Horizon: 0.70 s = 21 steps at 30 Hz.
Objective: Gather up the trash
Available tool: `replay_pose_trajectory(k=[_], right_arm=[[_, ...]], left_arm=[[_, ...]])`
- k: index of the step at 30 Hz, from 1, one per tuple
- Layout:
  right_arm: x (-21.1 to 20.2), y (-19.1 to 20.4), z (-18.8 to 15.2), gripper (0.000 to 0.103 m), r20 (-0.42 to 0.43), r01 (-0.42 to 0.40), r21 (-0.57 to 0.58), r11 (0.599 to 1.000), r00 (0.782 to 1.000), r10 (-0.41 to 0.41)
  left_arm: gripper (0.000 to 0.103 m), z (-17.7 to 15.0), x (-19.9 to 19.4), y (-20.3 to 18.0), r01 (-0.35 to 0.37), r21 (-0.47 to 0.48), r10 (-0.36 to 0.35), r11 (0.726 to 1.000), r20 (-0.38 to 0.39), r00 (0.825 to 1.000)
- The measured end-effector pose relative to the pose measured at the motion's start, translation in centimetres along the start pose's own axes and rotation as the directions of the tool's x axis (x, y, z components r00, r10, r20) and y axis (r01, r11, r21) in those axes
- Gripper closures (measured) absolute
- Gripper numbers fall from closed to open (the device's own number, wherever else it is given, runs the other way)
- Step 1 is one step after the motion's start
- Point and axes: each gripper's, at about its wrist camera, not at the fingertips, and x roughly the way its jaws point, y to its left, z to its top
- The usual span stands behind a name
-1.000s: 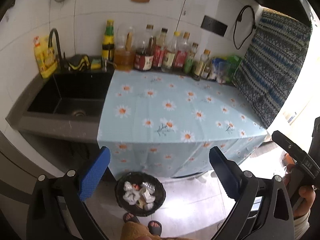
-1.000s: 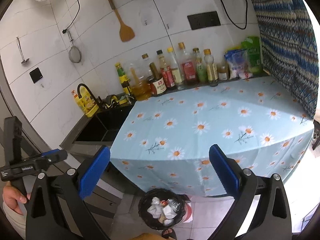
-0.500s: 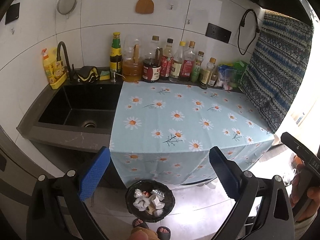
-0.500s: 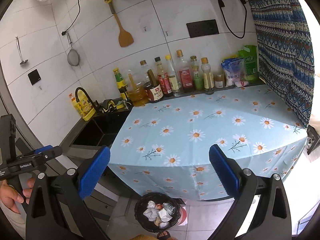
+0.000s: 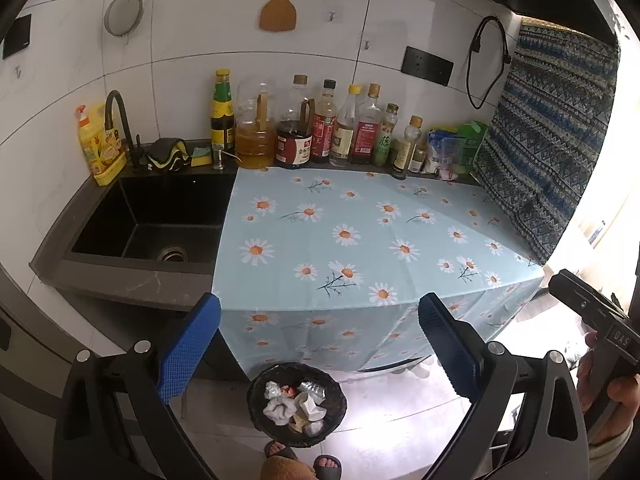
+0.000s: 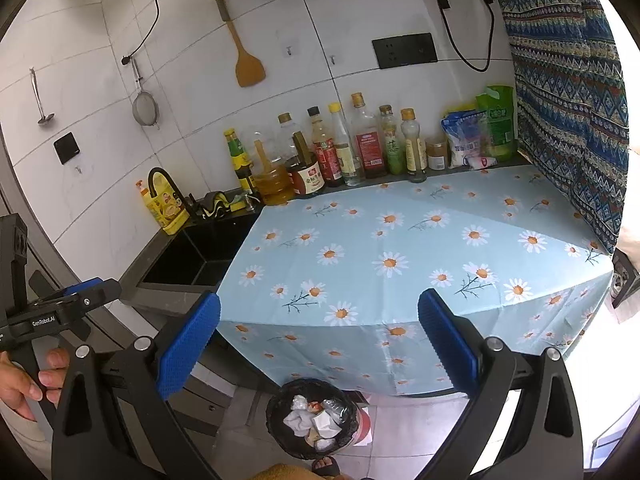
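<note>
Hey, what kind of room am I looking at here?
Most likely a home kitchen: a black sink with a faucet, a row of sauce and oil bottles against the tiled wall, and a wooden spatula hanging above the counter.

Bin [image 5: 296, 404] on floor before counter [image 5: 360, 240]; sink [image 5: 152, 220] left, bottles [image 5: 320, 128] apparently behind.

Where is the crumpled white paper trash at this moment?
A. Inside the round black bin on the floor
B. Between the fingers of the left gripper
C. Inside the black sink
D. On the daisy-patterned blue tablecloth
A: the crumpled white paper trash lies inside the round black bin on the floor in front of the counter; both grippers are open and hold nothing.
</note>
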Motion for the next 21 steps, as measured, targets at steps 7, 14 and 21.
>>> replay_pose_trajectory(k=[7, 14, 21], right_arm=[[0.25, -0.48, -0.27, 0.005, -0.011, 0.0, 0.006, 1.0, 1.0, 0.0], [0.35, -0.73, -0.46, 0.005, -0.015, -0.002, 0.01, 1.0, 1.0, 0.002], [0.37, -0.8, -0.49, 0.005, -0.018, -0.004, 0.014, 1.0, 1.0, 0.004]], left_arm=[[0.007, -0.19, 0.35, -0.24, 0.0, 0.003, 0.0, 1.0, -0.007, 1.0], [0.007, -0.37, 0.47, -0.63, -0.007, 0.01, 0.007, 1.0, -0.009, 1.0], [0.007, -0.54, 0.39, -0.94, -0.008, 0.014, 0.008, 1.0, -0.009, 1.0]])
